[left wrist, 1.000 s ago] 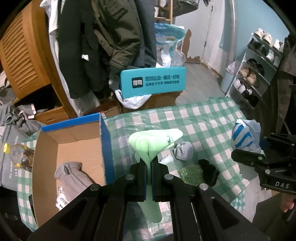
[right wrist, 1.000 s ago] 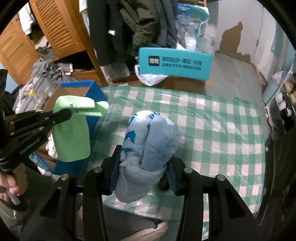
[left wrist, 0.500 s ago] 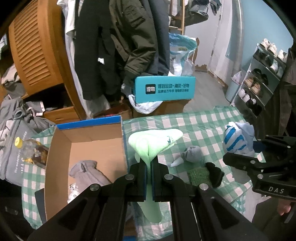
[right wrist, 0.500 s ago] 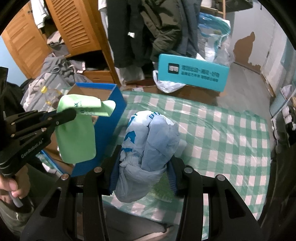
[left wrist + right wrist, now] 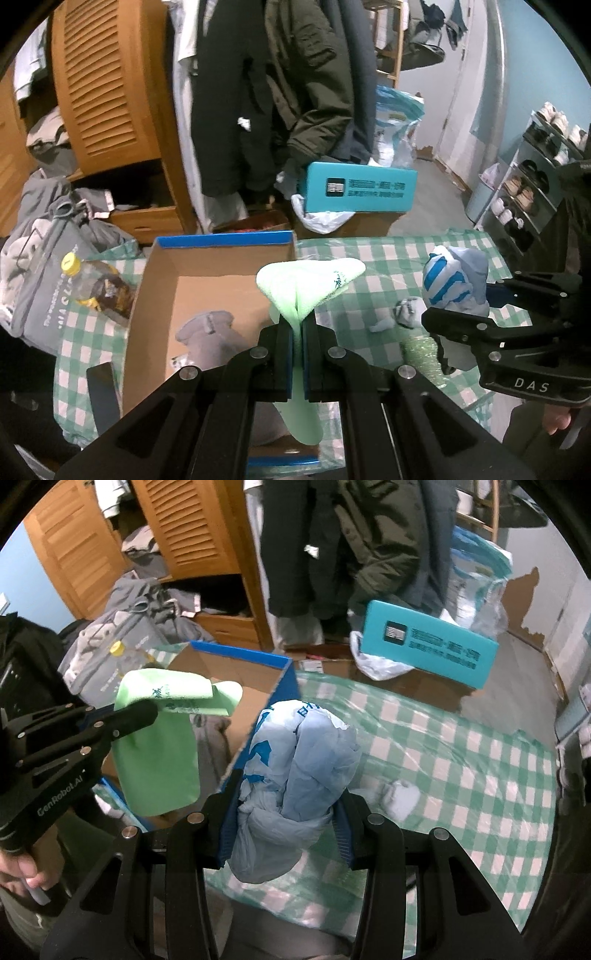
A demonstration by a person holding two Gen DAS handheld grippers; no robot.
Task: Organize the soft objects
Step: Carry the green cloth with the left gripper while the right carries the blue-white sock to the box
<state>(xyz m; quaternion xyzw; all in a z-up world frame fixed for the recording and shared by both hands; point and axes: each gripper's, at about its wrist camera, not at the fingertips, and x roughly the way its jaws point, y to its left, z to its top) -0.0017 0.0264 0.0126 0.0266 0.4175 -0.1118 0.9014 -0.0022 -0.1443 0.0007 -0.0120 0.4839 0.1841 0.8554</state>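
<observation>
Fingers (image 5: 297,334) pinch soft green cloth (image 5: 310,282); crinkled plastic bundle (image 5: 295,775) bulges.

I see a table covered in a green-and-white checked cloth (image 5: 388,254) under clear plastic film. On its left part sits an open cardboard box with blue outer walls (image 5: 221,240). Beside the box, further left, a clear bottle with a yellow cap (image 5: 92,284) lies on the cloth. To the right of the box, out on the open checks, I make out a small grey rolled sock (image 5: 408,312) with a pale bit of fabric just beside it, and nearer to me a green glittery piece (image 5: 419,350) lying flat with something dark touching its right edge.
</observation>
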